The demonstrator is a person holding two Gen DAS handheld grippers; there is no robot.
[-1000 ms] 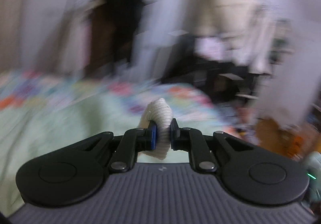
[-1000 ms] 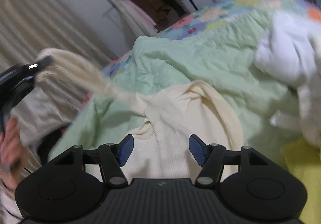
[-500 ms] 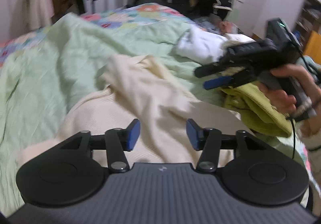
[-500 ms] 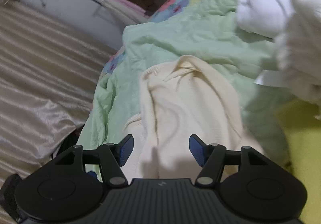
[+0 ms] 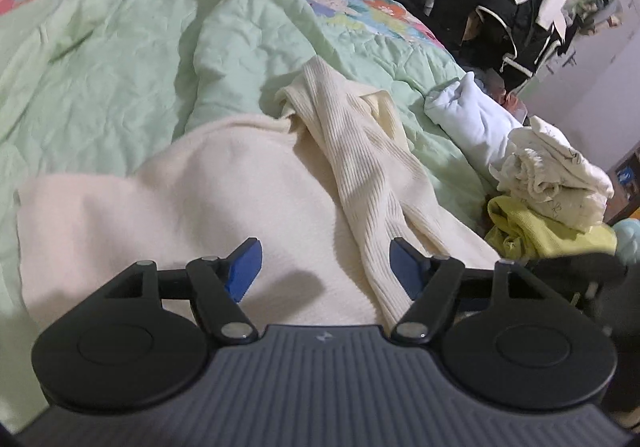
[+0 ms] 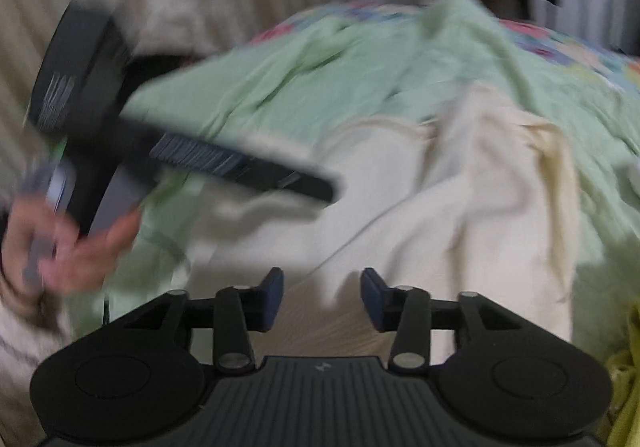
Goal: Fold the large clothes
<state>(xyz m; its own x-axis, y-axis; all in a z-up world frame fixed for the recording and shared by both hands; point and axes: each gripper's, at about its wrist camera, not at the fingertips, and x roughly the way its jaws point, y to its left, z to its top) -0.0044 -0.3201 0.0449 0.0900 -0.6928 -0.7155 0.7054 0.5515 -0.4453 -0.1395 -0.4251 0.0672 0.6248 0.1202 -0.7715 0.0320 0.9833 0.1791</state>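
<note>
Ribbed cream sweater, rumpled, on crinkled green quilt

Cream sweater: soft matt knit, fuzzy over the body, ribbed along the sleeve laid across it. Beneath the sweater, pale green quilt: thin matt cloth, creased and stitched. Beyond the quilt, floral patchwork cover, printed cotton by the look. Right of the sweater, yellow-green knit, coarse and matt, under a crumpled white cloth. Left gripper: matt black plastic, blue rubbery pads, dull metal pivot pins.
</note>
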